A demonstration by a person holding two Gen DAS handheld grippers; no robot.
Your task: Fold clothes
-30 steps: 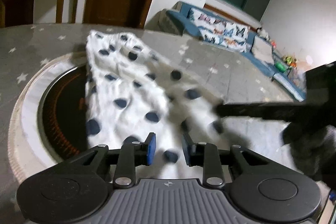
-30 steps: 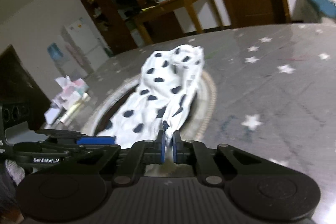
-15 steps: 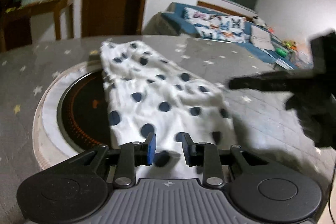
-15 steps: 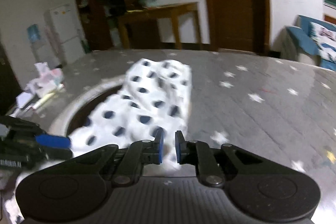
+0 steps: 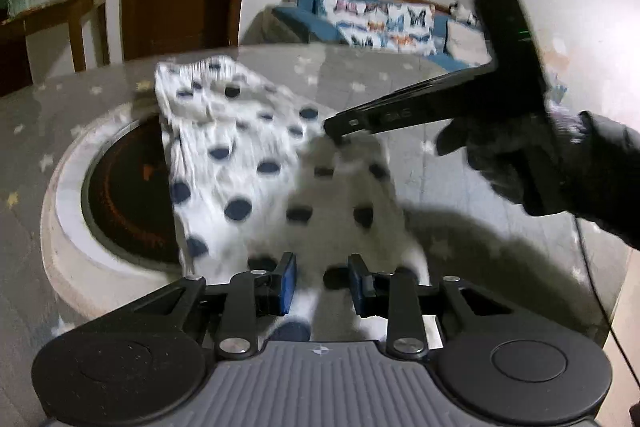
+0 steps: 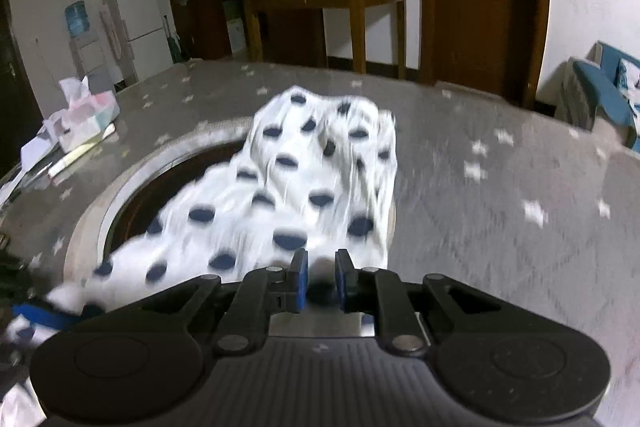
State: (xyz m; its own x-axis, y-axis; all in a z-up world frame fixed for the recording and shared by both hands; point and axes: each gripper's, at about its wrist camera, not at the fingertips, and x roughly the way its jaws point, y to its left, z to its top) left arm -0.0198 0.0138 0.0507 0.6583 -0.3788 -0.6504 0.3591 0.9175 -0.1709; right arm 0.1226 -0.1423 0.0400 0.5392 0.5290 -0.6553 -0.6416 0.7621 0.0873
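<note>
I am working on a white cotton garment with dark blue polka dots (image 5: 256, 179), which lies lengthwise across a round recessed burner with a pale stone ring (image 5: 60, 211) set in the grey star-patterned table (image 6: 500, 187); its far end sits gathered and wrinkled on the tabletop past the ring, its near end comes right under my two tools. My left gripper (image 5: 322, 285) has its blue pads apart, and the cloth below them looks loose, not pinched; my right gripper (image 6: 321, 275) has just been opening, its pads now stand a narrow gap apart with the near edge of the cloth showing through the gap but not pressed by either pad, so I judge it released. In the left view my right hand (image 5: 520, 163), in a dark glove, hovers over the right edge of the garment. I judge one lengthwise fold laid down, since the cloth reads as a narrow doubled strip; what is left is smoothing the wrinkles and folding the far end toward the near end.
</note>
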